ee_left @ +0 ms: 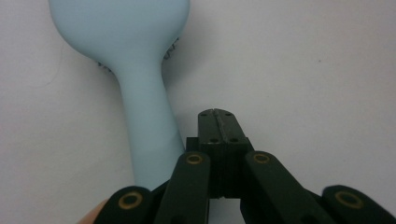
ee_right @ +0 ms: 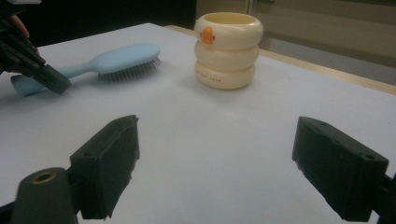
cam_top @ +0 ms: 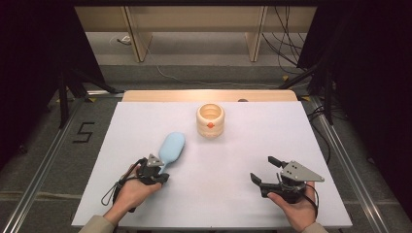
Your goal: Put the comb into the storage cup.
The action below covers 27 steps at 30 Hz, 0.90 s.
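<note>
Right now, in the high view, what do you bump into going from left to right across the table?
Left gripper → blue hairbrush → cream duck cup → right gripper.

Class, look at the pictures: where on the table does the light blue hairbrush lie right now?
In the high view the light blue hairbrush lies bristles down, left of centre on the white table, its handle beside the shut left tongs, with the cream duck cup farther back to its right.
</note>
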### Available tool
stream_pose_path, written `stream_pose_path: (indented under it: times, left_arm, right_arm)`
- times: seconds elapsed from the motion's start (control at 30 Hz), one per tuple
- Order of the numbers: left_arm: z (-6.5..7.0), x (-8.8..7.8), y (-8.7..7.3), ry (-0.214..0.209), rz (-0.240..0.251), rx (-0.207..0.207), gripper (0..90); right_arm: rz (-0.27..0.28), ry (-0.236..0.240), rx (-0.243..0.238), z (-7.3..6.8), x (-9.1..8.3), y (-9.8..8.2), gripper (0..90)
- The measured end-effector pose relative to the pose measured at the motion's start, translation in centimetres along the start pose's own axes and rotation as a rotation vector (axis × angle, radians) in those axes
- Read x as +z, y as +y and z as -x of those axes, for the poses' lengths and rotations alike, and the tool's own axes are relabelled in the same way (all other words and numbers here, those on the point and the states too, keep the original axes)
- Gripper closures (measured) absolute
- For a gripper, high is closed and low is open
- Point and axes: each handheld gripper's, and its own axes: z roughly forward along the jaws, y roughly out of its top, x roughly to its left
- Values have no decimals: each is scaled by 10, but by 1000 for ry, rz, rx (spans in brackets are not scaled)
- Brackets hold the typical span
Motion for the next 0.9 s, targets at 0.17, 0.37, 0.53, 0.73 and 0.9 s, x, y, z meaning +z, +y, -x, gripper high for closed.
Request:
stream_pose_path:
  times: [0.17,0.37,0.53,0.73,0.9]
  left_arm:
    - [-5,-2,-1,21,-12,-1,896]
    - [-10,-4,-3,30,-24,-3,896]
    - [-17,-5,-6,38,-32,-18,896]
    - [-23,-7,-7,55,-38,-25,896]
    - [-25,-7,-7,64,-37,-26,891]
  right_arm:
    - [0,1,0,0,0,0,158]
    - [-1,1,0,0,0,0,158]
    - [0,1,0,0,0,0,158]
    - [0,3,-4,0,0,0,159]
    - [0,1,-6,0,-1,0,158]
